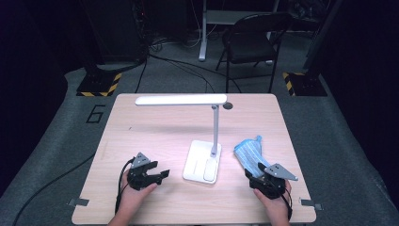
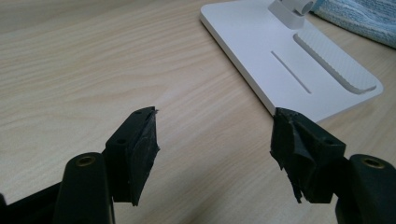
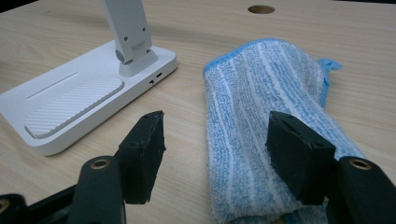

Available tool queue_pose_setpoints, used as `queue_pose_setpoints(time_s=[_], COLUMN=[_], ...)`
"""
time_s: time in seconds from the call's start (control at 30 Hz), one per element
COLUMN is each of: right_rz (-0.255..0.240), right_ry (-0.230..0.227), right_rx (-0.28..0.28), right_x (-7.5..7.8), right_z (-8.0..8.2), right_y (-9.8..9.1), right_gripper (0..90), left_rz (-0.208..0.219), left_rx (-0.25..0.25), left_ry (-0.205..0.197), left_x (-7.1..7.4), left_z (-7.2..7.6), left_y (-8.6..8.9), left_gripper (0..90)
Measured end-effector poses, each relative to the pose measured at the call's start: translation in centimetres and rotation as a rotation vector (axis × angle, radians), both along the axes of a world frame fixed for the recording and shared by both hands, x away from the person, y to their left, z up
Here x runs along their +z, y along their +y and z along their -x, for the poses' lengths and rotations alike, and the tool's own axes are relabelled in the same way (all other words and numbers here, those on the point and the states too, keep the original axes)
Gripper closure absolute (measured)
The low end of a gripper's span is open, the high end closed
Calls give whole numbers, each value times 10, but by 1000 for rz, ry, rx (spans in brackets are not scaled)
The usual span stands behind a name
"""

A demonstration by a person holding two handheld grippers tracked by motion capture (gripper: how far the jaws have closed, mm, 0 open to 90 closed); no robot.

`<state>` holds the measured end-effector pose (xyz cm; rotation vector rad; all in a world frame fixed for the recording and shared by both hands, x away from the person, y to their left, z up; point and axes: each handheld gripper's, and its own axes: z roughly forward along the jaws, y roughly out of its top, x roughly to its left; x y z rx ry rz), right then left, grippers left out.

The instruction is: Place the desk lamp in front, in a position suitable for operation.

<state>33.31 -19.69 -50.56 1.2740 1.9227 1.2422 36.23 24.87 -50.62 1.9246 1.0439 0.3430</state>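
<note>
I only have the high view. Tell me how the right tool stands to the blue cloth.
Observer: The right tool is open; the folded blue cloth lies between its jaws, one jaw over it, pads not pressing.
Operator: Report the left tool.
Observer: The left tool is open over bare table, the near corner of the lamp base just beyond its right jaw.
Operator: Describe the lamp base's top.
Observer: It has a ribbed pad and a thin slot beside it.

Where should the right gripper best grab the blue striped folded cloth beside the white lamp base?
Probably the near folded end of the blue striped microfibre cloth, coming from the person's side with the right gripper. That end bulges up, already between the open jaws; the far end lies flatter.
</note>
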Motion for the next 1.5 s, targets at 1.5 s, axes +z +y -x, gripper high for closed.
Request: queue_pose_setpoints(time_s=[1.5], right_rz=[-17], right_ry=[19], right_rx=[108], right_x=[15], right_z=[-5], right_y=[22], right_gripper=[466], left_rz=[-50], left_rx=[-104], left_ry=[7], left_x=[14], left_z=[13], left_y=[-22], left_gripper=[319])
